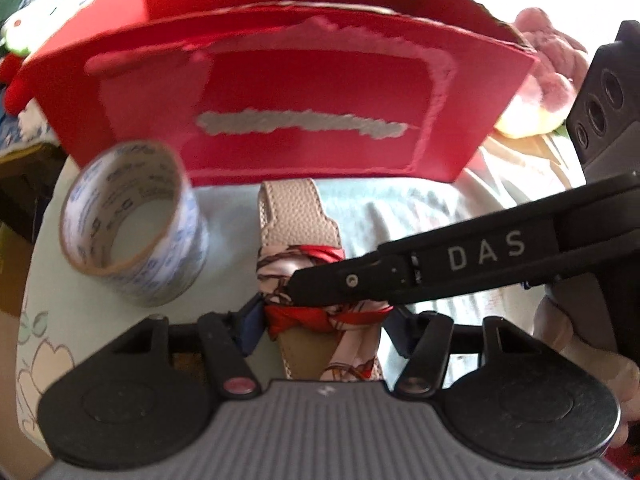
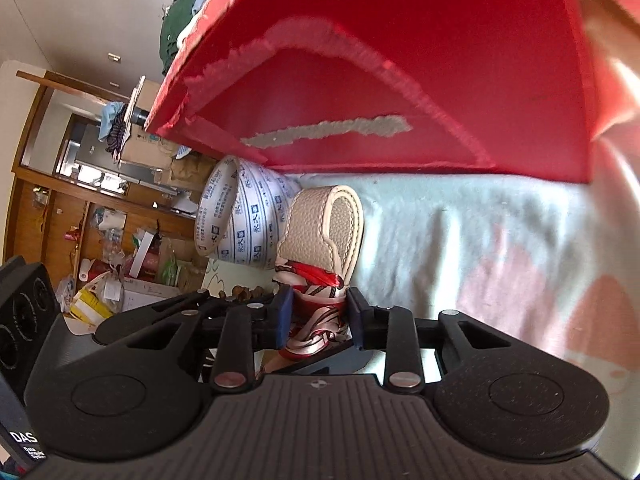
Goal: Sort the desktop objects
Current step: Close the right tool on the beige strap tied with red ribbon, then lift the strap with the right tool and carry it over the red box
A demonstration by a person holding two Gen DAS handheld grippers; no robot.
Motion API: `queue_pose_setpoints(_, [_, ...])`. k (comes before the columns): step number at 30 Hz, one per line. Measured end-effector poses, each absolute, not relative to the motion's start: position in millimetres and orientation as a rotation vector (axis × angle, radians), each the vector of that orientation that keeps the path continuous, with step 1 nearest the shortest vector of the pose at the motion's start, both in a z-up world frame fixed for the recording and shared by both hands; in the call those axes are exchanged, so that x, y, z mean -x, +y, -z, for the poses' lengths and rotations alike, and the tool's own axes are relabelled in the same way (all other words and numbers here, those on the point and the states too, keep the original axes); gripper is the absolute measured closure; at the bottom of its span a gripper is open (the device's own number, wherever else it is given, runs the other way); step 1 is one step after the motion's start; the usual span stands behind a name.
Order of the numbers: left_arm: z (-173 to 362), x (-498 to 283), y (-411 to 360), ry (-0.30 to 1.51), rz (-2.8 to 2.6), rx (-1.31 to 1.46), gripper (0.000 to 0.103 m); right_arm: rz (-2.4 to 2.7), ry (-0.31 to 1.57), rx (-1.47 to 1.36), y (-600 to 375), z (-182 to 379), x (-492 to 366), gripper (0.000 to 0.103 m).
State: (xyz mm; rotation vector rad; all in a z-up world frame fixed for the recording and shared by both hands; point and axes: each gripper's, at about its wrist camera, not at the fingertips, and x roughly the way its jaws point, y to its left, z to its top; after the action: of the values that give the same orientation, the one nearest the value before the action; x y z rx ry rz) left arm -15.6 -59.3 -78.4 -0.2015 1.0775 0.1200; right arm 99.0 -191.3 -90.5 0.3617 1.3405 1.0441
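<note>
We see our right gripper (image 2: 318, 318) clamped on the scarf-wrapped beige strap (image 2: 326, 232), which lies on a pale cloth (image 2: 460, 240). Our left gripper (image 1: 322, 330) straddles the strap, pads apart. Tape (image 1: 134, 224) sits at ten o'clock, red box (image 1: 280, 92) at twelve.

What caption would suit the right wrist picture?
Right gripper closing on a scarf-wrapped beige strap, beside a tape roll and red box.
</note>
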Motion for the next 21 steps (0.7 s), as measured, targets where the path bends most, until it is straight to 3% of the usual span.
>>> queue_pose_setpoints(21, [53, -27, -157, 1.04, 0.203, 0.088, 0.042, -0.778, 1.178, -0.486, -311, 63, -94, 0.071])
